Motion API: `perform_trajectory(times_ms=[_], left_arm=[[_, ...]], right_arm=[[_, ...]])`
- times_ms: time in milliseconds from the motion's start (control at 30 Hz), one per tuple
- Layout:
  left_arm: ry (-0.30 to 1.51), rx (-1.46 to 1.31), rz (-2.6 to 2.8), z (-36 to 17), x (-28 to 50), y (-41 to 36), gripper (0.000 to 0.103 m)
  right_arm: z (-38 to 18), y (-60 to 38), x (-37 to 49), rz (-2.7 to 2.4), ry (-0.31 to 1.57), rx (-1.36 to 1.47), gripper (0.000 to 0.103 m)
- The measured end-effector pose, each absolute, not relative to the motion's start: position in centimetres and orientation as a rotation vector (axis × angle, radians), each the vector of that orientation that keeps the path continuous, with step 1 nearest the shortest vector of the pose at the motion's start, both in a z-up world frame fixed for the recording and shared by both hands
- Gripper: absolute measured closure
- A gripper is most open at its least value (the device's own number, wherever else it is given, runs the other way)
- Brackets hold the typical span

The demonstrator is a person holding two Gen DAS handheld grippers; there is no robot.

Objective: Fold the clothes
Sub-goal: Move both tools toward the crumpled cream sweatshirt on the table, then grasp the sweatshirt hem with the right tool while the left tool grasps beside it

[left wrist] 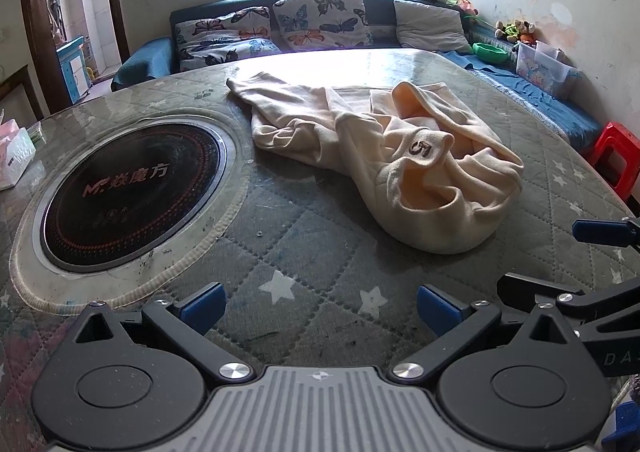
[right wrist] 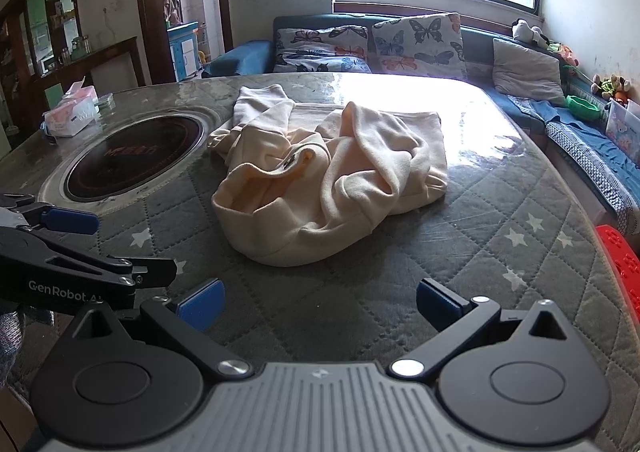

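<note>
A cream hooded sweatshirt [left wrist: 400, 156] lies crumpled on the quilted grey table cover [left wrist: 304, 244], its hood opening facing me and a tag with a "5" on top. It also shows in the right wrist view [right wrist: 328, 180]. My left gripper [left wrist: 320, 312] is open and empty, low over the cover, short of the garment's near edge. My right gripper [right wrist: 318, 306] is open and empty, also short of the garment. Each gripper shows at the edge of the other's view: the right one at the right [left wrist: 600, 236], the left one at the left [right wrist: 68, 224].
A round black induction cooktop [left wrist: 128, 192] is set into the table to the left of the garment. A tissue box [right wrist: 70, 112] stands at the far left. A sofa with butterfly cushions [left wrist: 316, 20] runs behind. A red stool [left wrist: 616, 156] stands at the right edge.
</note>
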State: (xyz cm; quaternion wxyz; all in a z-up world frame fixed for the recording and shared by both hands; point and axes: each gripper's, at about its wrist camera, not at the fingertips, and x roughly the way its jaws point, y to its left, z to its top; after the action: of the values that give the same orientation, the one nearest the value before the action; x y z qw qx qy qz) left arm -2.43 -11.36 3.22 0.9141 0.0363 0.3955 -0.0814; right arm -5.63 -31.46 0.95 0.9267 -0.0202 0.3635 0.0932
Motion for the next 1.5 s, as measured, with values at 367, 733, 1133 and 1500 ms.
perform_trajectory(times_ms=[367,733,1133,1500], left_arm=[[0.813,0.079,-0.166,3.4,-1.1,-11.3,0.0],[0.745,0.077,-0.156,5.1,1.2,-11.1,0.001],[0.673,0.057,-0.214,7.0,6.8,-11.9,0.027],[0.761,0.035,-0.248,5.4,12.9,-13.6,0.031]], right_arm=[[1.3,-31.6,-4.6,0.201,0.739,-0.061,0.0],[2.2,-31.9,-2.5,0.214,0.72,-0.1,0.0],[3.7,-32.8,2.0,0.212,0.694,-0.102,0.013],[4.3,-33.7,8.6,0.222,0.706,-0.112,0.032]])
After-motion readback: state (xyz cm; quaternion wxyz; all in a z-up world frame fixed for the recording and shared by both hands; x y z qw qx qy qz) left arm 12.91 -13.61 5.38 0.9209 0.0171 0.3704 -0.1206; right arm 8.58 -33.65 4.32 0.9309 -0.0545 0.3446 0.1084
